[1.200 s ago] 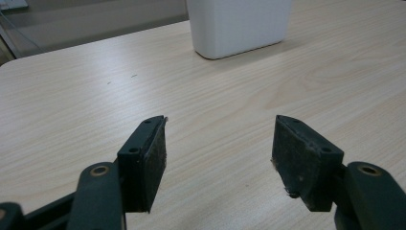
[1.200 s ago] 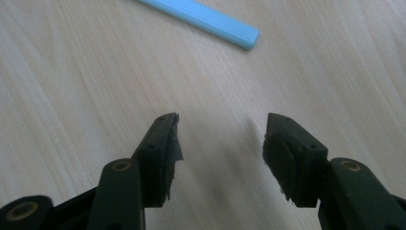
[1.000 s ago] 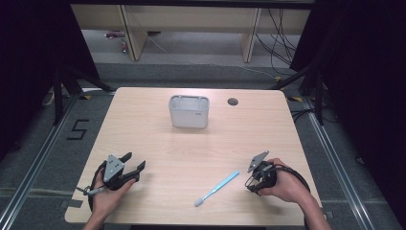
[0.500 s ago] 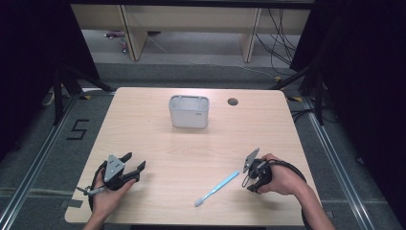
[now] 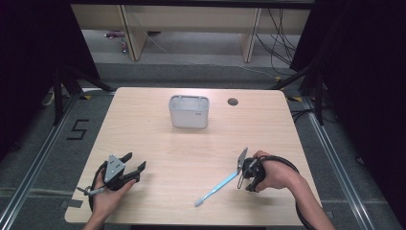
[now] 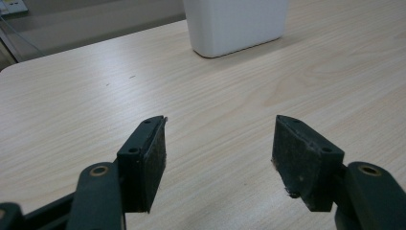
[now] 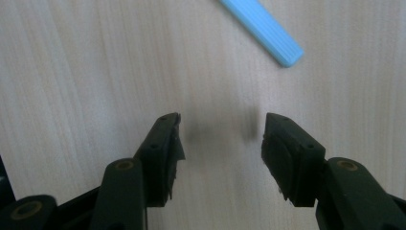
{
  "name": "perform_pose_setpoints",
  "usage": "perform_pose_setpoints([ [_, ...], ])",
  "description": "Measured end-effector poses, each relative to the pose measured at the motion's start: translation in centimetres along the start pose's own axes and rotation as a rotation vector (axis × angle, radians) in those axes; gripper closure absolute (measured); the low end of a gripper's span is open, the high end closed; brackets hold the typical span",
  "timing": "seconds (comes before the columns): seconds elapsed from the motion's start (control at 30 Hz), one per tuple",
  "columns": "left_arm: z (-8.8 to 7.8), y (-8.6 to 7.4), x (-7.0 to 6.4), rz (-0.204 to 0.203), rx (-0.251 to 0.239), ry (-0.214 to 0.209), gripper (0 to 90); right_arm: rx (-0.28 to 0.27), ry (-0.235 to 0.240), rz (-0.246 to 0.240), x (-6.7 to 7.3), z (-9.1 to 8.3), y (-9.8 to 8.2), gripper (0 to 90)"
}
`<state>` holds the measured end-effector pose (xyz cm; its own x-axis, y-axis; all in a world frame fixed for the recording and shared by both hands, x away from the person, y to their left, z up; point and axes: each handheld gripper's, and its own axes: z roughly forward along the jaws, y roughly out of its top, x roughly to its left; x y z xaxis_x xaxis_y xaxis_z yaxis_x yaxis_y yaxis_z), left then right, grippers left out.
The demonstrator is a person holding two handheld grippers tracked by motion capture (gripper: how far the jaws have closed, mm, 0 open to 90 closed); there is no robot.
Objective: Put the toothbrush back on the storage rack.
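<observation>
Tabletop (image 5: 158, 143) of pale laminate with a printed wood grain carries everything, its corners rounded and a small round cable hole (image 5: 233, 101) cut near the far edge. On its far middle stands a white plastic bin (image 5: 189, 111), rectangular with softened corners and an open top, placed square to the person, which looks like the place where a picked-up item would be dropped. In the left gripper view its smooth matt wall (image 6: 237, 24) rises straight ahead beyond the jaws.

Left gripper (image 5: 133, 163) rests low at the near left of the table, held in the person's hand with the grey three-cornered plate on top; its jaws stand spread wide with bare wood between them (image 6: 220, 141), so it seems to be parked and waiting. The black pads (image 6: 155, 158) look rubbery and slightly worn at the edges.

Right gripper (image 5: 241, 168) sits at the near right, tipped down toward the table, jaws apart and holding nothing (image 7: 221, 139). It appears to be lining up on the blue toothbrush (image 5: 218, 187), which lies flat and slanted on the wood just beside the gripper, brush head toward the near edge. From the right gripper view the ribbed, glossy plastic handle end (image 7: 268, 31) lies just ahead of the jaws, not yet between them.
</observation>
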<state>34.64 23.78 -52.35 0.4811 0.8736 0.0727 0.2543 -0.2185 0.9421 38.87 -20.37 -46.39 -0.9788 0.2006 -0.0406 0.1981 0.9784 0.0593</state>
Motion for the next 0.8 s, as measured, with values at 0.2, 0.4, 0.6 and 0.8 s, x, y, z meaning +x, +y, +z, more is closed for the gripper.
perform_pose_setpoints([
  [0.2,0.0,0.0,0.0,0.0,0.001,-0.002,35.8,0.002,0.0,-0.037,-0.1,0.0,0.9,48.0],
  [0.4,0.0,0.0,0.0,0.0,0.0,-0.003,35.8,-0.009,-0.009,-0.061,-0.1,-0.1,2.1,47.8],
  [0.6,0.0,0.0,-0.1,0.0,-0.002,-0.005,35.7,-0.038,-0.018,-0.117,0.0,0.1,3.4,47.2],
  [0.8,0.0,0.0,-0.1,0.003,-0.001,-0.007,35.6,-0.04,-0.015,-0.145,0.3,0.3,4.6,47.1],
])
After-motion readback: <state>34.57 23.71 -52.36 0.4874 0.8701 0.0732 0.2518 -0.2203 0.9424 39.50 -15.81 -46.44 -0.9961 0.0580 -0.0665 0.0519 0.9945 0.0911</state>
